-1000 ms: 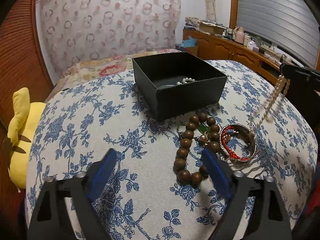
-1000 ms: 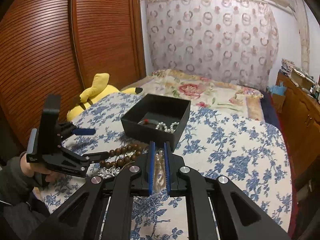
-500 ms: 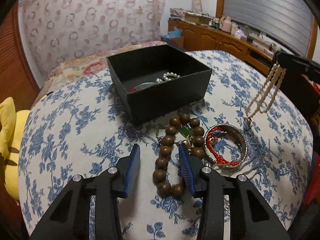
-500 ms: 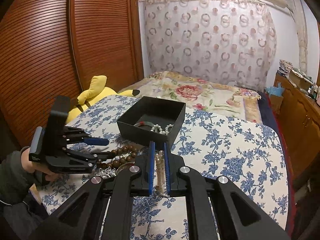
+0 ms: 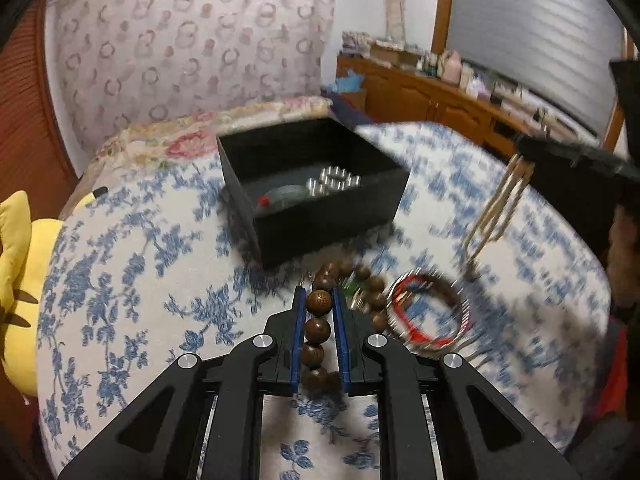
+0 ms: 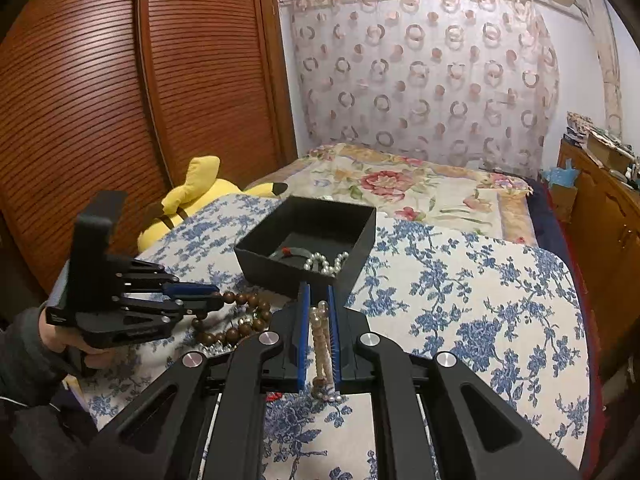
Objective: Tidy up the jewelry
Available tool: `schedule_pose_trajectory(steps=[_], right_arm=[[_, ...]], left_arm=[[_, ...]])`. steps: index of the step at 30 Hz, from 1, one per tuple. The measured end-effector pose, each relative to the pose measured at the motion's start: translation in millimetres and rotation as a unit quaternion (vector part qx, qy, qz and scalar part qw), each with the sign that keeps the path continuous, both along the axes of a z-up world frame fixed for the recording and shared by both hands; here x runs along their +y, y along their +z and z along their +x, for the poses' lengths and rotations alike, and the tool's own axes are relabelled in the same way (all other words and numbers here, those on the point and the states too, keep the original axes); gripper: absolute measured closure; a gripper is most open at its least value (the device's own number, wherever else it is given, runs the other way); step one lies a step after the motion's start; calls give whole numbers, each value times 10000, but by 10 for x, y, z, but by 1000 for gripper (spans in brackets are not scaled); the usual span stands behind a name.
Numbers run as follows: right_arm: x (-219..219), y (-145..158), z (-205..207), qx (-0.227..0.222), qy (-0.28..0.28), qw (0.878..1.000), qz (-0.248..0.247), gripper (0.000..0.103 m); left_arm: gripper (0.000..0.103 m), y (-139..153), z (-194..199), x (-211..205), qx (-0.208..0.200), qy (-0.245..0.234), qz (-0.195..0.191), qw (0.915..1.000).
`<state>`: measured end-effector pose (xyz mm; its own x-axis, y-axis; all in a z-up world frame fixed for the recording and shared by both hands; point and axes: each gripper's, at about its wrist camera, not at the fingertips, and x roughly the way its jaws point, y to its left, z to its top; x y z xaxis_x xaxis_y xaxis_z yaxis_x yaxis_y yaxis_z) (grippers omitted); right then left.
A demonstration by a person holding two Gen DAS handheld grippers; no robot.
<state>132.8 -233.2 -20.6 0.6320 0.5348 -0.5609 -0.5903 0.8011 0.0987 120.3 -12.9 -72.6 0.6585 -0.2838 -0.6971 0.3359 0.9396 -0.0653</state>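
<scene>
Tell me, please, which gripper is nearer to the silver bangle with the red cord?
Left. The left gripper, closing on the wooden bead bracelet, sits right beside the silver bangle. The right gripper holds the pearl necklace raised above and beyond it.

We see brown wooden beads (image 5: 319, 303), a black box (image 5: 332, 224), a white cloth (image 6: 460, 280) with blue flowers, and a yellow plush toy (image 6: 200, 188).

Each camera rides on its own gripper and looks forward and down along the fingers, close over the bed (image 6: 472, 280). The left wrist view faces the curtain and side cabinets — the right wrist view faces the wardrobe and curtain. Both take in the black box (image 5: 320, 208) (image 6: 352, 240).
</scene>
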Motion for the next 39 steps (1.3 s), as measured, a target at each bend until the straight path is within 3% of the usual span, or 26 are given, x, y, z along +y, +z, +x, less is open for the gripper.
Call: schedule_pose_trajectory(steps=[14,21,28,39], right_arm=[[104,521,181,-395,533,9975,248,93],[192,628,416,-436,740,9960,229,93],[348,687,715,-487,874,9948,193,93],[642,423,1171,-196,1011,9947,-56,93]], left_arm=[[91,864,36,-56,-722,152,-475,9961],[91,1144,255,-34,-983,344,-462,9935],[91,1114,609,-41,-914,484,-358,9940],[91,669,1111,73,-396,687,-377,9961]])
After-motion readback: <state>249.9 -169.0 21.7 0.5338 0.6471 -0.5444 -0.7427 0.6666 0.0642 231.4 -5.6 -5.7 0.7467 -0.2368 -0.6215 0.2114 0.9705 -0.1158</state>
